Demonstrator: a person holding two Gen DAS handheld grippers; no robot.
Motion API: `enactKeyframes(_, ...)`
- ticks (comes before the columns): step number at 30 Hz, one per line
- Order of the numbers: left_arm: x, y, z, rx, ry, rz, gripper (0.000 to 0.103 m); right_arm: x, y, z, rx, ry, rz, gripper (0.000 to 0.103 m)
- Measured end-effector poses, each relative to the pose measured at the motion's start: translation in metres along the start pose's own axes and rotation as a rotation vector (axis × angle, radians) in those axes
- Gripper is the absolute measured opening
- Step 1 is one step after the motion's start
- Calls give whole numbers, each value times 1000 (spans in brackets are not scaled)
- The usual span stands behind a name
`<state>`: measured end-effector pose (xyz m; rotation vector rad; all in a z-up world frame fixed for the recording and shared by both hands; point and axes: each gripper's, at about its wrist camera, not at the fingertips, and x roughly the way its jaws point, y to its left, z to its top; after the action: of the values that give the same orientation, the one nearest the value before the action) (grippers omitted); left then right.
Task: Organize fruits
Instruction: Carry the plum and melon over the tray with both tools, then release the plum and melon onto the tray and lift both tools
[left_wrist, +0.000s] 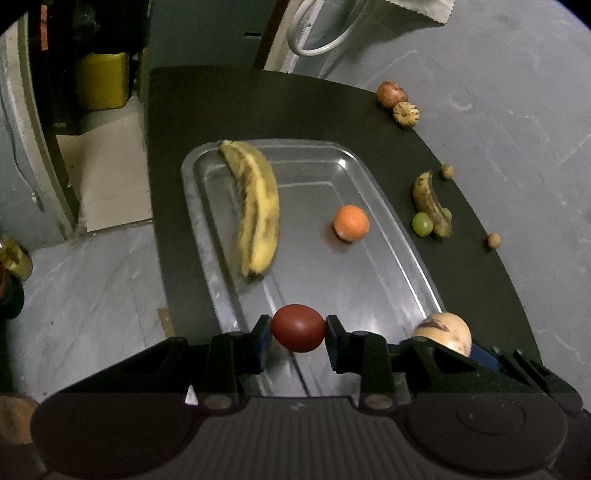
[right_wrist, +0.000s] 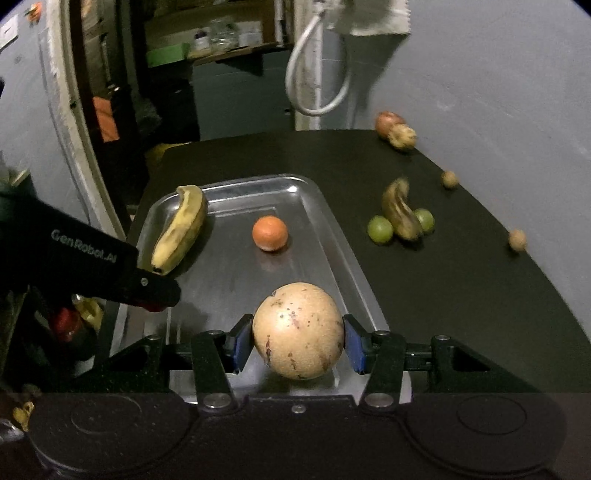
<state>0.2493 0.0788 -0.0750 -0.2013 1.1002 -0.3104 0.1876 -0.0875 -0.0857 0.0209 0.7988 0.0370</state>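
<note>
Left gripper (left_wrist: 298, 328) clamps a red fruit (left_wrist: 298, 328), right gripper (right_wrist: 298, 332) a tan fruit (right_wrist: 298, 330); both over the steel tray's (left_wrist: 388, 206) near end, awaiting lowering and release.

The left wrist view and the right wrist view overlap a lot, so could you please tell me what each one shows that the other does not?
Only the left wrist view shows the left gripper shut on a red fruit over the tray.

Only the right wrist view shows a second green fruit behind the small banana.

Both show the tray holding a banana and an orange, plus the right gripper holding a tan fruit.
</note>
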Motion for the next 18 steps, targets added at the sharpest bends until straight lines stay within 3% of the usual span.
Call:
enactKeyframes(13,28,5,15,3,31,16,34,30,-4,3,-11,26,1,52)
enactKeyframes(16,29,5,16,0,33,13,35,29,-7,3,7,33,-5,57)
enactKeyframes(18,28,7,16,-19,39,3,39,22,-11,1,46,32,0,67)
